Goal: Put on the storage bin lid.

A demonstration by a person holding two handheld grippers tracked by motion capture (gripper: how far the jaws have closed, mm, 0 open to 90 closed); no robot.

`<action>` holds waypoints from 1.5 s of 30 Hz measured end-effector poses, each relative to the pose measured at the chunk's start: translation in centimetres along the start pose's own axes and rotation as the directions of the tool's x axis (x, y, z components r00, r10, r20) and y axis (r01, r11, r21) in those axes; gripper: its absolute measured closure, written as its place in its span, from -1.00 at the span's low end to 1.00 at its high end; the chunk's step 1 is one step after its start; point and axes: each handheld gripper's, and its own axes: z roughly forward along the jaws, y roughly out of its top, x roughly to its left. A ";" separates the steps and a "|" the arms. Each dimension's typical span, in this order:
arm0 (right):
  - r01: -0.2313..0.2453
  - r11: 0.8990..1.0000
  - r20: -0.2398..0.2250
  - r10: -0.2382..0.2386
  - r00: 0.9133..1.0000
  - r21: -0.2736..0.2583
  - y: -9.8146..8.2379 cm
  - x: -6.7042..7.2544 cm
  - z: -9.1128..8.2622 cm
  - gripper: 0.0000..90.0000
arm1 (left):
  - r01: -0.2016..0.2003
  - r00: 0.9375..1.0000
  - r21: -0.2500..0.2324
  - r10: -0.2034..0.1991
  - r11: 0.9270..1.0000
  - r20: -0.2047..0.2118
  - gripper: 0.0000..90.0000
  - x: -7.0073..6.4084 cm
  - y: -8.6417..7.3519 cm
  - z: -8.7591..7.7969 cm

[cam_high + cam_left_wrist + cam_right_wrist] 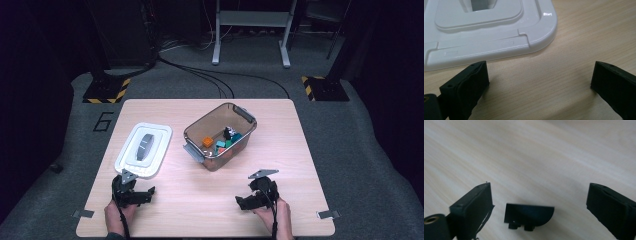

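Left gripper (pixel 540 80): you are holding its jaws wide apart over bare wood, the white rectangular plastic lid (pixel 486 30) lying just beyond the fingertips, untouched.
Right gripper (pixel 539 202): you are keeping its jaws apart; a small black half-round block (pixel 529 216) is lying between the fingers, untouched.

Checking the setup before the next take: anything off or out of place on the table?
Mostly tidy. The white lid lies flat on the table, apart from the open bin, which sits askew. A small black piece lies loose between the right gripper's open jaws; what it is I cannot tell.
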 end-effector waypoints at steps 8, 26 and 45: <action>-0.003 0.999 0.017 0.002 1.000 0.041 -1.5 0.6 0.6 -0.54 | 0.001 1.000 0.000 -0.001 1.000 0.000 -0.97 0.0 0.0 0.0; 0.019 1.000 0.002 -0.019 1.000 -0.006 -1.2 0.4 0.5 -0.04 | 0.001 1.000 0.000 -0.001 1.000 0.000 -0.97 0.0 0.0 0.0; 0.042 0.993 0.009 -0.041 0.999 -0.114 3.8 -1.7 -1.0 -0.04 | 0.001 1.000 0.001 -0.001 1.000 0.001 -0.97 0.0 0.0 0.0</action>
